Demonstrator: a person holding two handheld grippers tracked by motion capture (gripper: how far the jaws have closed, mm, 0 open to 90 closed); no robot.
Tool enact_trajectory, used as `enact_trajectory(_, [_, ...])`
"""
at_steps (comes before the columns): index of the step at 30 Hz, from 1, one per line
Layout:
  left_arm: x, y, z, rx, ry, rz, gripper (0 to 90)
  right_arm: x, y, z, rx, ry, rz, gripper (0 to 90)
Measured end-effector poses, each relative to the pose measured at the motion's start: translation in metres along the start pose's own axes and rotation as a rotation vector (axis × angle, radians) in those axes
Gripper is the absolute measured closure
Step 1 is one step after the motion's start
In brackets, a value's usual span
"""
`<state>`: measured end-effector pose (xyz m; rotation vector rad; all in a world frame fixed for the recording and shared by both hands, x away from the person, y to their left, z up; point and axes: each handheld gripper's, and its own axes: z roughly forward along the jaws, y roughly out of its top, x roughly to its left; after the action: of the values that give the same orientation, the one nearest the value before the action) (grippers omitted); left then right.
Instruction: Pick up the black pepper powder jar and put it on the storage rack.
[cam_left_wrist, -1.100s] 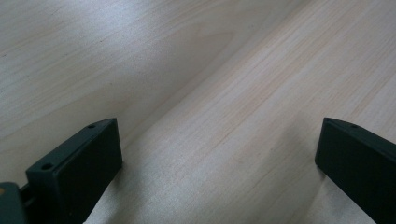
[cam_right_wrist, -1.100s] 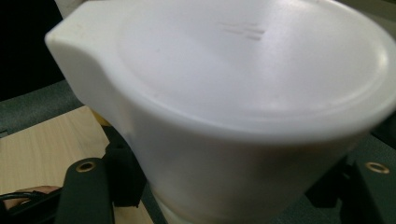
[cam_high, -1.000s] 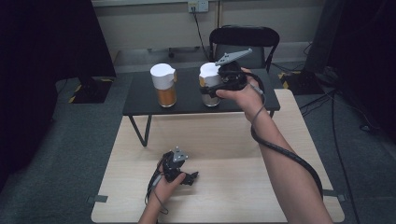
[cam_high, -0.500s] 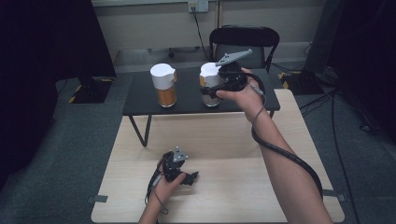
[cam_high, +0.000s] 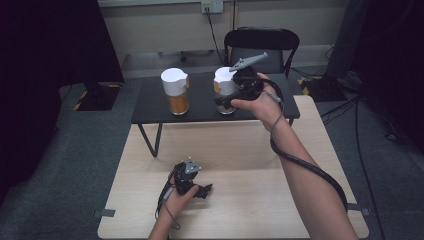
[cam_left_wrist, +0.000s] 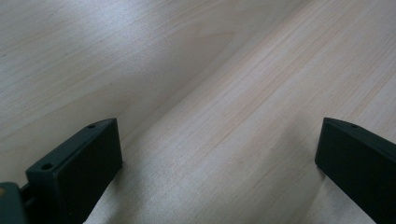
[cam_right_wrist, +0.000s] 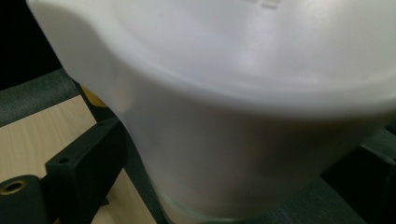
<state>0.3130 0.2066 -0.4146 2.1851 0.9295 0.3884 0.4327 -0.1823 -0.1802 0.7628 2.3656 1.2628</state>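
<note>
high view had the right gripper (cam_high: 227, 100) at the right-hand jar (cam_high: 225, 90), a white-lidded jar on the black side table (cam_high: 150, 107) beyond the wooden tabletop (cam_high: 240, 165). a 2nd jar (cam_high: 175, 92) with orange contents stood well apart to its left. right gripper view put the jar's white lid (cam_right_wrist: 233, 60) right between the 2 jaws, left jaw just beside the wall; contact on the far jaw was hidden, so i couldn't tell whether it was clamped or merely straddling. left gripper (cam_high: 197, 189) rested low on the tabletop, jaws spread wide with bare wood between them, holding nothing. judgement: step in hand was the grasp on that jar. to do it well, centre the jar between the jaws, bite below the lid on the body, close evenly, keep it upright, lift straight so it doesn't skid on the table.
</note>
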Motion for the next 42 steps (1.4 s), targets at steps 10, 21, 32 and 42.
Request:
enact_trajectory(10, [0.000, 0.000, 0.000, 0.000, 0.000, 0.000, 0.0, -0.005, -0.010, -0.011, -0.037, 0.007, 0.032, 1.0])
enact_trajectory(21, [0.000, -0.001, 0.000, -0.004, 0.002, -0.001, 0.0, -0.006, -0.019, -0.018, -0.046, 0.013, 0.036, 1.1])
enact_trajectory(32, [0.000, 0.000, 0.000, -0.004, 0.002, -0.001, 0.0, -0.006, -0.030, -0.024, -0.054, 0.036, 0.031, 1.1])
enact_trajectory(42, [0.000, 0.000, 0.000, -0.003, 0.002, -0.001, 0.0, -0.005, -0.038, -0.028, -0.057, 0.050, 0.033, 0.9])
